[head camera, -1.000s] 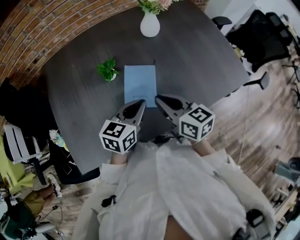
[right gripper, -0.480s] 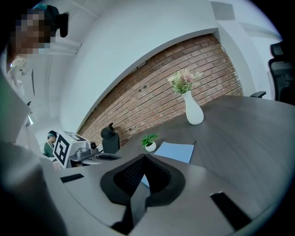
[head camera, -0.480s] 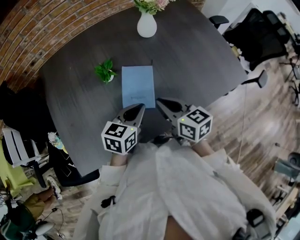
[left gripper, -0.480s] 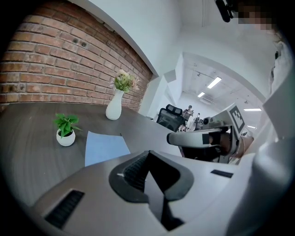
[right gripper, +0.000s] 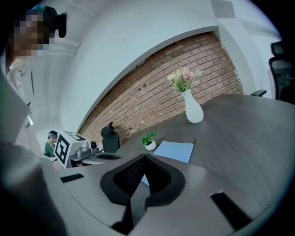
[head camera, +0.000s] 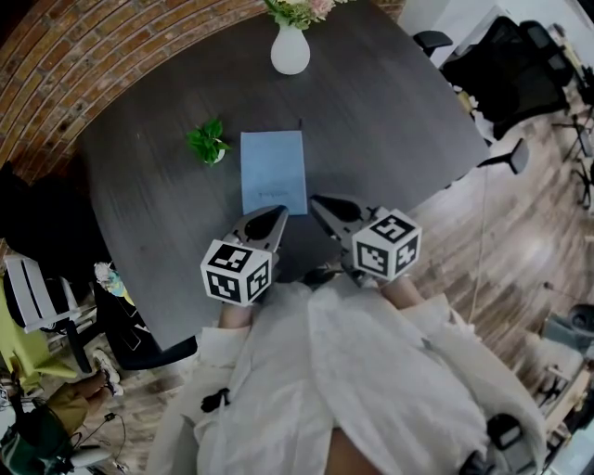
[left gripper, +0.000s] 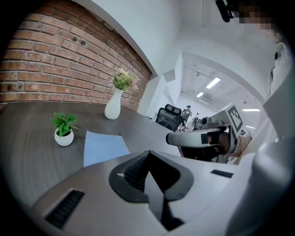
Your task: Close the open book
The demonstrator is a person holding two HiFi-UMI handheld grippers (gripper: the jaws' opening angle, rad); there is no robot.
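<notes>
The blue book (head camera: 274, 172) is lying flat, seemingly already closed, on the surface (head camera: 390, 121) (potted plant (head camera: 208, 141) at its 10 o'clock), so the left gripper (head camera: 277, 216) and right gripper (head camera: 318, 201) are hovering near its 6 o'clock edge, jaws together on nothing.

Book (left gripper: 105, 146) edge behind left gripper (left gripper: 148, 154)

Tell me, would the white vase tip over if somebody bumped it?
Probably, if pushed near the top: the white vase is tall with a narrow neck, and flowers sit up high. Its wide belly likely resists gentle nudges.
</notes>
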